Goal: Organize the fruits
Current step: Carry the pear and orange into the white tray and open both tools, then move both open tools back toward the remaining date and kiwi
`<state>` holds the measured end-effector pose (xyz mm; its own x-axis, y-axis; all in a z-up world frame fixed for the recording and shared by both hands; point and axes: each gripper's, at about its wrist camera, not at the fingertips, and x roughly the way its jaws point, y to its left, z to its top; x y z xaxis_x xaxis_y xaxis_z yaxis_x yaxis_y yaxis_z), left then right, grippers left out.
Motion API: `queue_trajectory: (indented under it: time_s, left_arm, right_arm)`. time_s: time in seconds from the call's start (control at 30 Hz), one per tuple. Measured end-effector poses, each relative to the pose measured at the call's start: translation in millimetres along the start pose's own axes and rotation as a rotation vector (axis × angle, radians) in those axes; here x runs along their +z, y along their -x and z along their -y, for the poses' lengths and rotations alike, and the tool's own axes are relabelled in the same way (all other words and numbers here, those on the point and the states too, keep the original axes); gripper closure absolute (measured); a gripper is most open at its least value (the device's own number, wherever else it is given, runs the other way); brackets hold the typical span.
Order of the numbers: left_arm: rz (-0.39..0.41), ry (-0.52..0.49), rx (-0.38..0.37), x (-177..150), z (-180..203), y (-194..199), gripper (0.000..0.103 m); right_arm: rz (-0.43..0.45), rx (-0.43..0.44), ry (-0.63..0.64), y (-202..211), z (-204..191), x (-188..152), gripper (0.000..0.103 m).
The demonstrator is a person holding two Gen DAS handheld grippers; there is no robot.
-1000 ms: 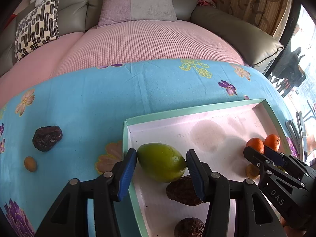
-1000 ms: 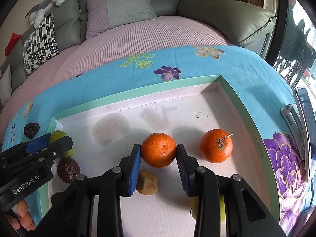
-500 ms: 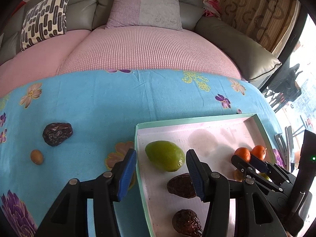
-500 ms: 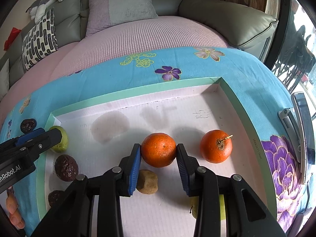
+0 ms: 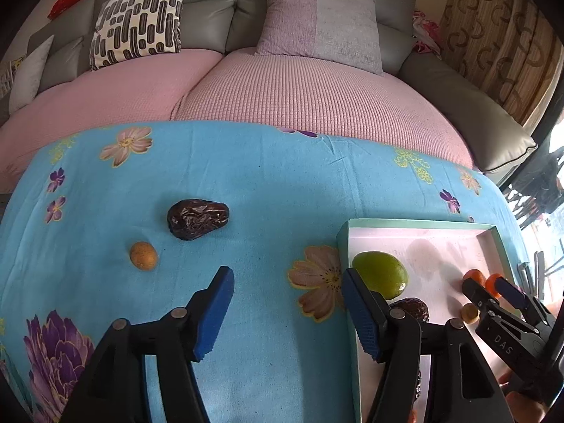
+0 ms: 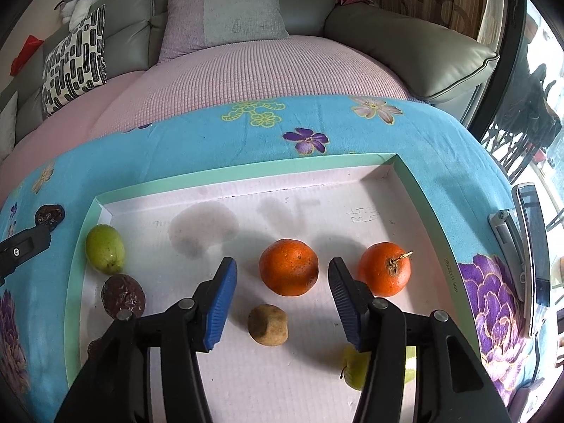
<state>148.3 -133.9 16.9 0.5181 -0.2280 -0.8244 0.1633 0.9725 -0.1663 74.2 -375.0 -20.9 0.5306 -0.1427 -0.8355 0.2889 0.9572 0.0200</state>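
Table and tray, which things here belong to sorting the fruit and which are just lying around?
Job:
tray
two oranges
green fruit
dark date on the cloth
small brown fruit

Lying about:
patterned cushion
lilac pillow
phone

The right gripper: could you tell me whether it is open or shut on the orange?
Open. The right gripper has just been opening; its fingers stand clear of the orange between them.
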Motion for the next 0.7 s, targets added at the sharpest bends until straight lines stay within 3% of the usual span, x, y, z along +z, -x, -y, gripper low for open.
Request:
queue_trajectory:
  time_s: [0.03, 0.07, 0.33, 0.7]
  left_arm:
    - [-0.002, 0.001, 0.010, -1.4, -1.4, -1.5, 0.030]
    - [-0.005, 0.003, 0.022, -3.3, -3.9, -2.6, 0.023]
    - [-0.016, 0.004, 0.114, -16.9, -16.3, -11.5, 0.004]
    - [-0.003, -0.044, 0.186, -30.9, -10.3, -12.3, 0.000]
  right_arm:
    - [0.007, -0.004, 0.003, 1.7, -1.0, 0.6, 0.034]
    - [0.013, -0.004, 0.006, 3.4, -1.8, 1.1, 0.032]
    - [0.039, -0.024, 0.040, 9.7, -9.8, 3.3, 0.021]
    - [0.036, -0.045, 0.046, 6.8, -17.5, 0.8, 0.017]
